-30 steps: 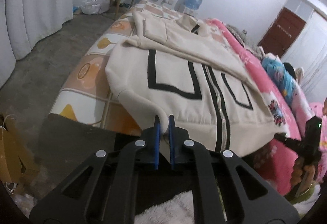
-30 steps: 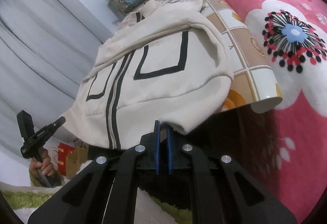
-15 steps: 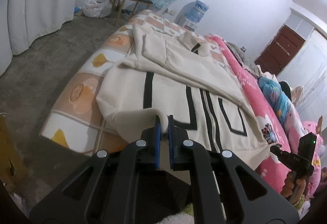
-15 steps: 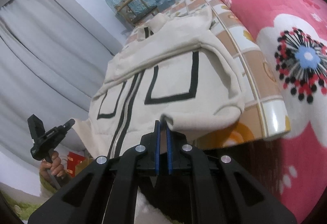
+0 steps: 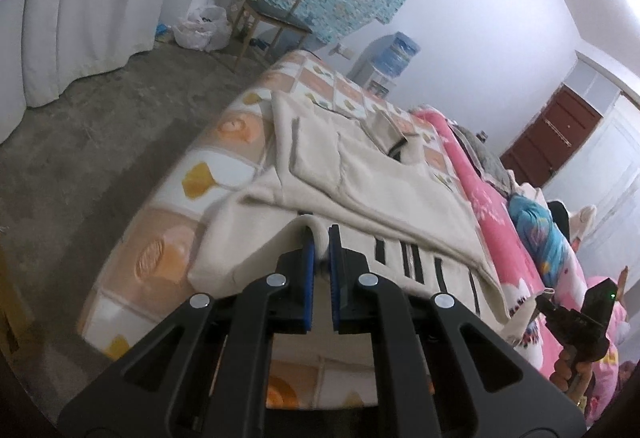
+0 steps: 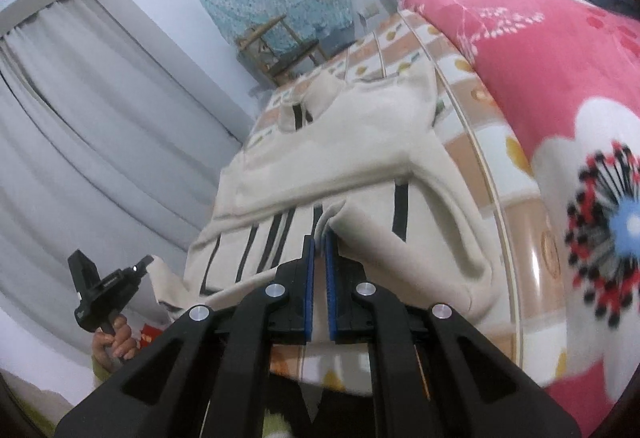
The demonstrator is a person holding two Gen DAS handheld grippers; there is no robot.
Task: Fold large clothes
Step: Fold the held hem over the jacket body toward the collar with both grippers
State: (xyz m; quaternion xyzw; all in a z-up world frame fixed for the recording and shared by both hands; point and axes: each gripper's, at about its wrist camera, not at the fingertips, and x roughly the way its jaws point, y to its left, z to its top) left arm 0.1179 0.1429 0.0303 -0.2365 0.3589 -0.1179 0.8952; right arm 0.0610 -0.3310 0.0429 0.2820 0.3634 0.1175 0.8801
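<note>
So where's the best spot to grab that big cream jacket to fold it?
Probably the bottom hem corners, from the near bed edge. The jacket lies flat with its collar far away, so the hem is closest. The left gripper and right gripper each pinch a corner there.

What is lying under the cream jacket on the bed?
Under the cream jacket lies a checked orange and white bed cover, which shows around its edges. The part directly beneath the jacket is covered. Both grippers, left and right, pinch its hem.
</note>
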